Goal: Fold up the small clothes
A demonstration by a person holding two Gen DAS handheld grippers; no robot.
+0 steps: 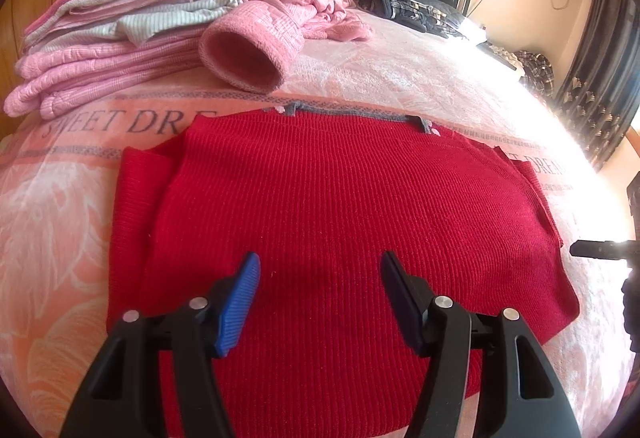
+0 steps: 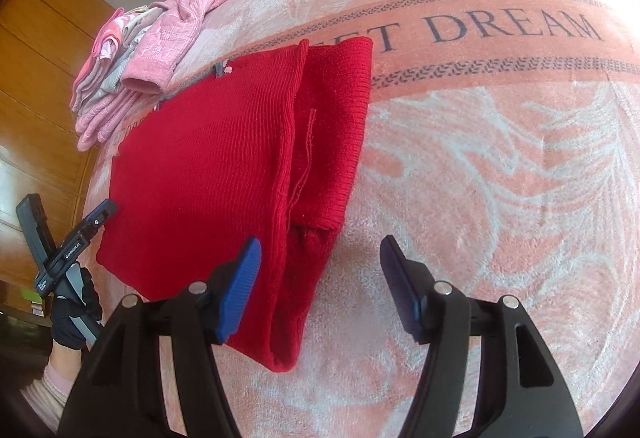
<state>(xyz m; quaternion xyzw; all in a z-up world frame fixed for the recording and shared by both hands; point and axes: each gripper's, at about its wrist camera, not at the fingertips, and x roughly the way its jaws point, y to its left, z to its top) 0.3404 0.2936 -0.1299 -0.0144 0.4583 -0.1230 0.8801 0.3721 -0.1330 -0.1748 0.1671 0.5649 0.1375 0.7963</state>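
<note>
Your left tongs (image 1: 320,266) hang wide apart and empty, right over the near half of the red knit sweater (image 1: 320,198), blue pad on one side, dark pad on the other, neither touching the cloth as far as you can see. The sweater lies flat on the bed (image 1: 60,238), its body running away from you toward the grey-trimmed neckline (image 1: 340,112) at the far edge, with a sleeve already turned in along each side.

Your right tongs (image 2: 320,254) are equally spread and hold nothing. They sit off the sweater's right flank: the blue pad overlaps the folded-in sleeve (image 2: 332,138), while the dark pad is over bare blanket. From this side the sweater's long axis runs up and to the left, and the near hem corner lies just below the blue pad.

So the hem is nearest both tongs, the left centred, the right at the edge. Judging by that, the coming fold probably lifts the hem toward the neckline. A stack of folded pink clothes (image 1: 100,54) waits well beyond.
</note>
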